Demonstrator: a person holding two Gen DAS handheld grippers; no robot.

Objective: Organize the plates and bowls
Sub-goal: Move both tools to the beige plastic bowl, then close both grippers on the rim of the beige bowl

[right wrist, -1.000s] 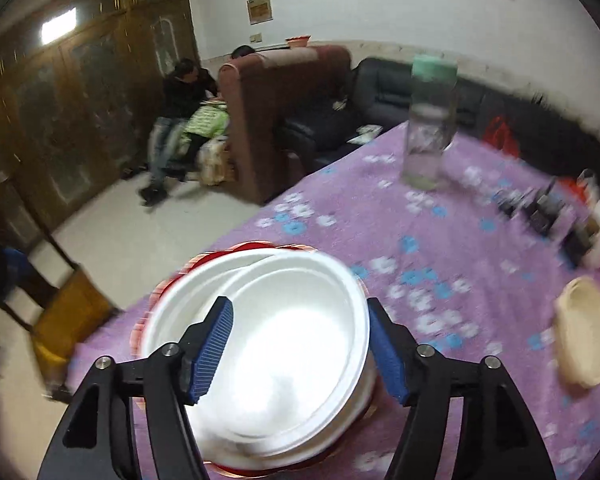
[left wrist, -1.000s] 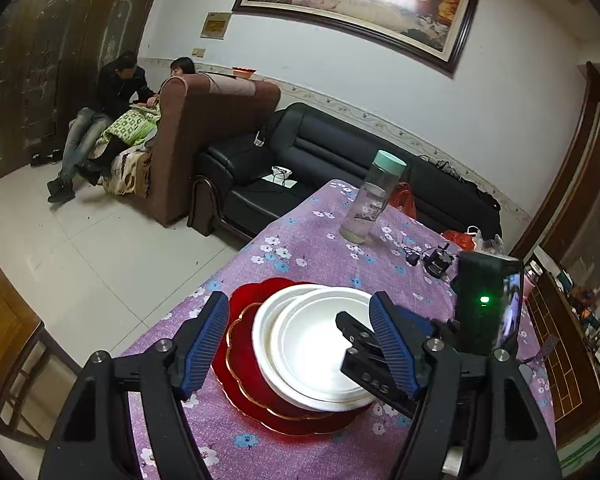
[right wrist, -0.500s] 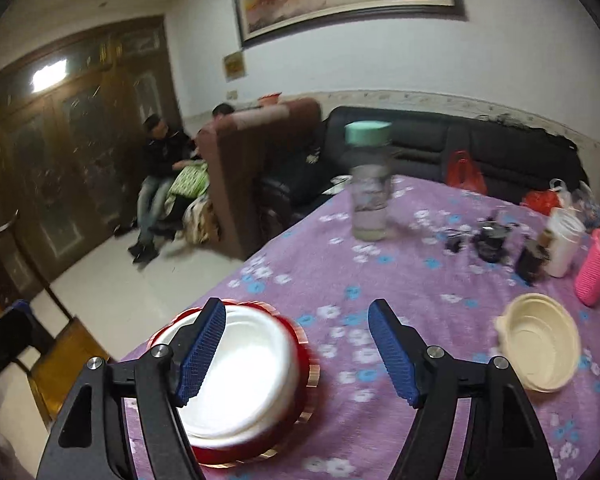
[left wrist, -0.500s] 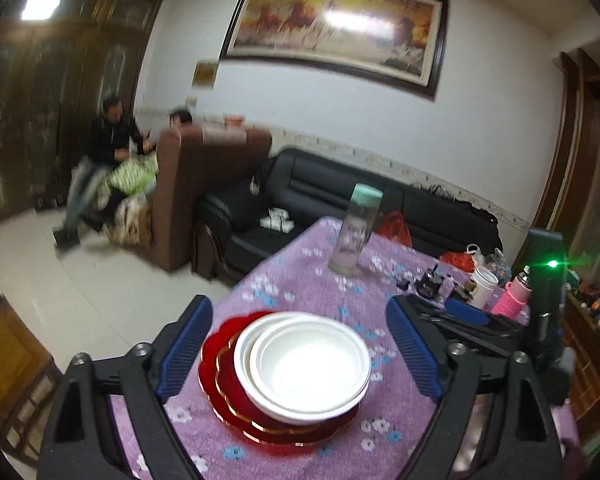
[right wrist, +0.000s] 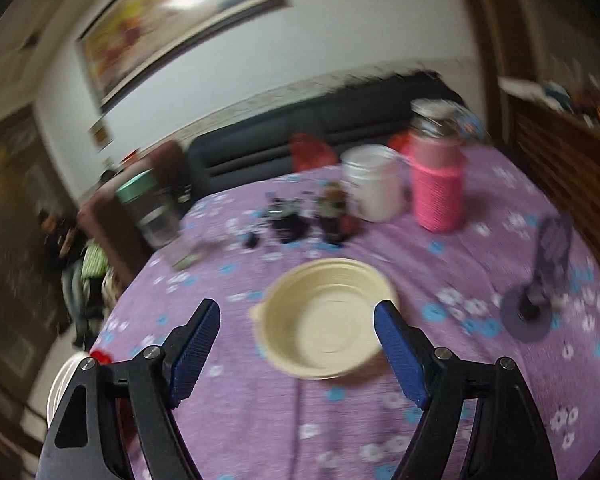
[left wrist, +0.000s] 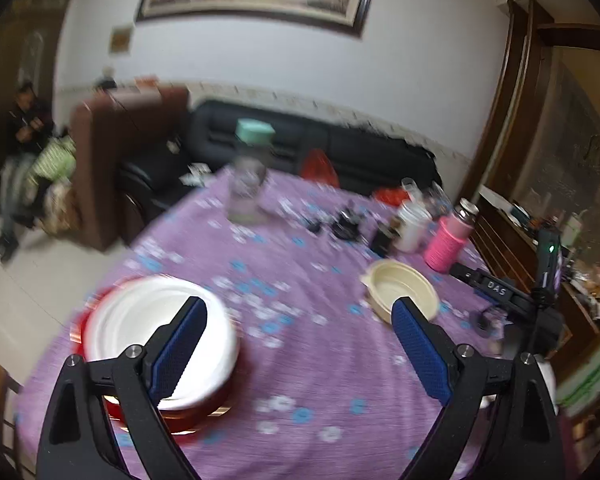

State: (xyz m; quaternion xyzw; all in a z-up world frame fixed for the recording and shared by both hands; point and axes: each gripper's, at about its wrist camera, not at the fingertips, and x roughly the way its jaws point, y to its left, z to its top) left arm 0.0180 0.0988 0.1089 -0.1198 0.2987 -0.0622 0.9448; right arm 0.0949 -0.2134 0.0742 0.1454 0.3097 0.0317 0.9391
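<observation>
A stack of white bowls (left wrist: 156, 320) sits on a red gold-rimmed plate (left wrist: 188, 412) at the table's near left; its edge shows in the right wrist view (right wrist: 60, 380). A cream bowl (right wrist: 324, 316) with a small side tab stands alone on the purple flowered cloth, also in the left wrist view (left wrist: 402, 288). My left gripper (left wrist: 300, 344) is open and empty, its left finger over the white stack. My right gripper (right wrist: 298, 344) is open and empty, just in front of the cream bowl, jaws wide on either side of it.
A clear bottle with a green lid (left wrist: 250, 176), a white cup (right wrist: 374, 182), a pink sleeved flask (right wrist: 438, 184) and small dark items (right wrist: 296, 220) stand at the back. A phone stand (right wrist: 540, 288) is at the right. Both views are motion-blurred.
Both grippers have swung right, away from the white stack. The right gripper now faces the cream bowl, much closer than before. Both stay open.
</observation>
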